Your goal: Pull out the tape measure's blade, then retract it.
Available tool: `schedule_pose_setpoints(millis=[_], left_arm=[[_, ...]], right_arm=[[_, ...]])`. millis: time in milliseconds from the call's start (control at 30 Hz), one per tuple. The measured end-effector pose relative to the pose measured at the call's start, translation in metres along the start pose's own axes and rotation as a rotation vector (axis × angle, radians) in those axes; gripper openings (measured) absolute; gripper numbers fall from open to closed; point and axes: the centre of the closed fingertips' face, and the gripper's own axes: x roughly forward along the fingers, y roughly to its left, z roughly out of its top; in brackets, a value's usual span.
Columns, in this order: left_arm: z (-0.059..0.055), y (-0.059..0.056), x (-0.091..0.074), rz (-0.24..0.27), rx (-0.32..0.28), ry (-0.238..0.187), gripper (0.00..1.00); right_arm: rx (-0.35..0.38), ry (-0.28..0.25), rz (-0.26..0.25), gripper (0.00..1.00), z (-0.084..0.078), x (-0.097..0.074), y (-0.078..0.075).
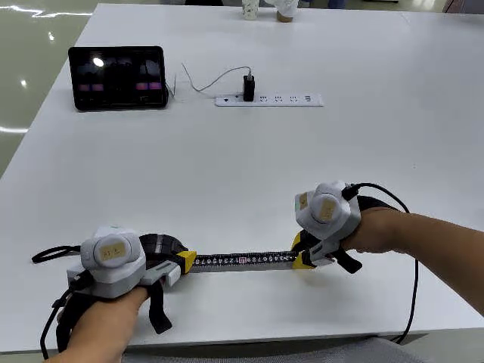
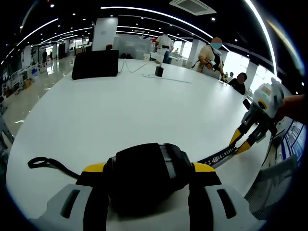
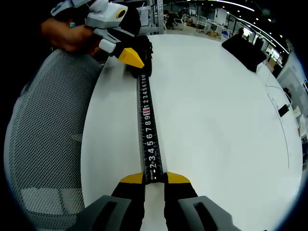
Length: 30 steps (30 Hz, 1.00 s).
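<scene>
Tension explains the layout. The tape measure's case (image 2: 144, 175) sits between the yellow-tipped jaws of the left gripper (image 1: 181, 261), which are spread as wide as the black body and pressed against its sides. That anchors the case near the front edge of the white table (image 1: 227, 151). The right gripper (image 3: 154, 178) has its jaws drawn nearly together on the free end of the blade (image 1: 242, 261), pinching it at the lowest numbers.

Between the two grippers the blade runs straight and flat, close along the tabletop with its printed face up, and only a short run is out of the case. Splitting case and tip between the grippers lets one resist while the other pulls, and keeping the blade low likely stops it buckling.

A black strap (image 2: 45, 163) lies slack on the table beside the case. A tablet (image 1: 117, 77) and a power strip (image 1: 268, 99) lie well apart at the far side.

The blade looks partly drawn, with retraction not yet done. If the tip were let go, the blade would probably whip back, so walking it in seems safer.
</scene>
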Motion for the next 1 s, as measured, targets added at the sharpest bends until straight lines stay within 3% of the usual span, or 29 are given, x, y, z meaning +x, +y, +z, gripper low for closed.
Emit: schedule_pose_setpoints(millis=[1000], left_arm=[[0.000, 0.000, 0.000, 0.001, 0.001, -0.004, 0.62]], right_arm=[[0.016, 0.003, 0.001, 0.12, 0.016, 0.006, 0.001]])
